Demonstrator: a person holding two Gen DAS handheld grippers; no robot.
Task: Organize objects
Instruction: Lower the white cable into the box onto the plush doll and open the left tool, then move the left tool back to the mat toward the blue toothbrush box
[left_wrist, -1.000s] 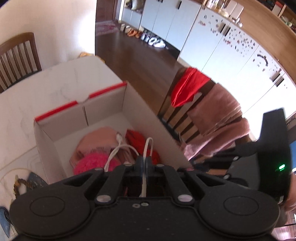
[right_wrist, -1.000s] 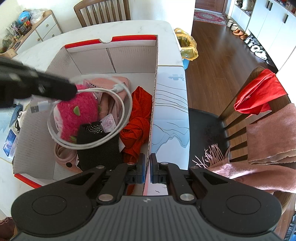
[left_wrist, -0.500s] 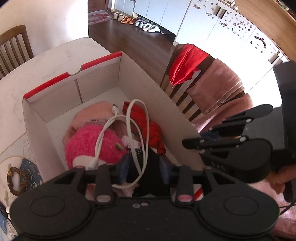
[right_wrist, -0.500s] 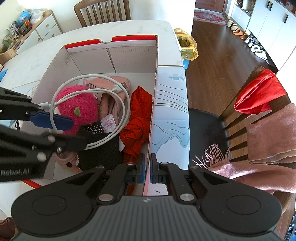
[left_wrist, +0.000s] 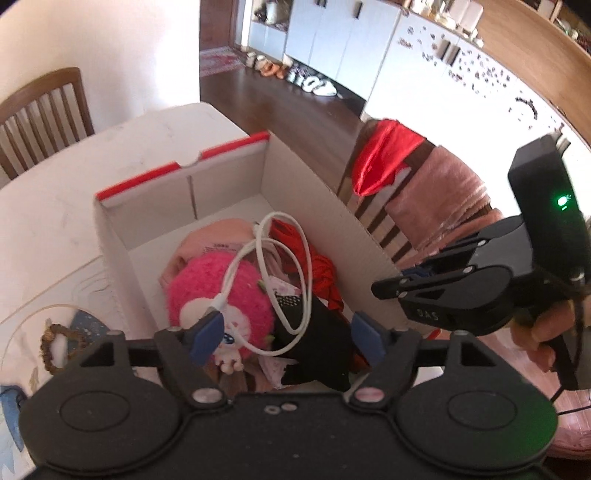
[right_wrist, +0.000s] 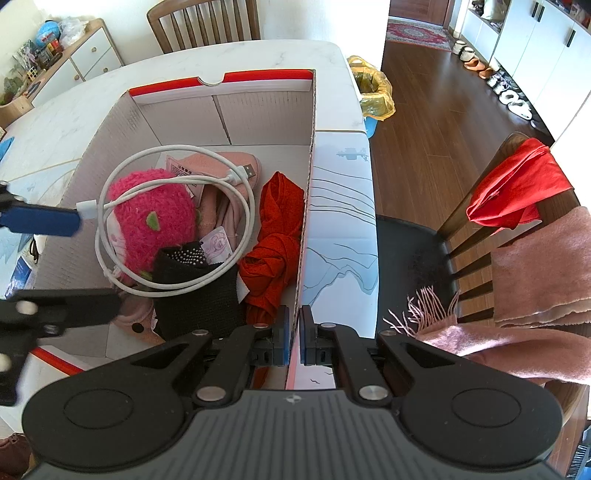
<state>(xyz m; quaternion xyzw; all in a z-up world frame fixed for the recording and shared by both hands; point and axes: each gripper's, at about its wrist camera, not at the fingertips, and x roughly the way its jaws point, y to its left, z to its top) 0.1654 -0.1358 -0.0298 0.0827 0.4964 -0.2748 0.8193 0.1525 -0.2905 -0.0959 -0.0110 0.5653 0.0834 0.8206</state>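
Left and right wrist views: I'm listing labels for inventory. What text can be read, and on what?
"DAS", first letter uncertain: side of the right gripper, seen in the left wrist view.
Red print on the pink tag in the box: too small to read.
Nothing else is legible.

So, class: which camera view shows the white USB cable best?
The right wrist view: the white USB cable lies as a whole coil on the pink plush, both plugs visible. The left wrist view shows it foreshortened.
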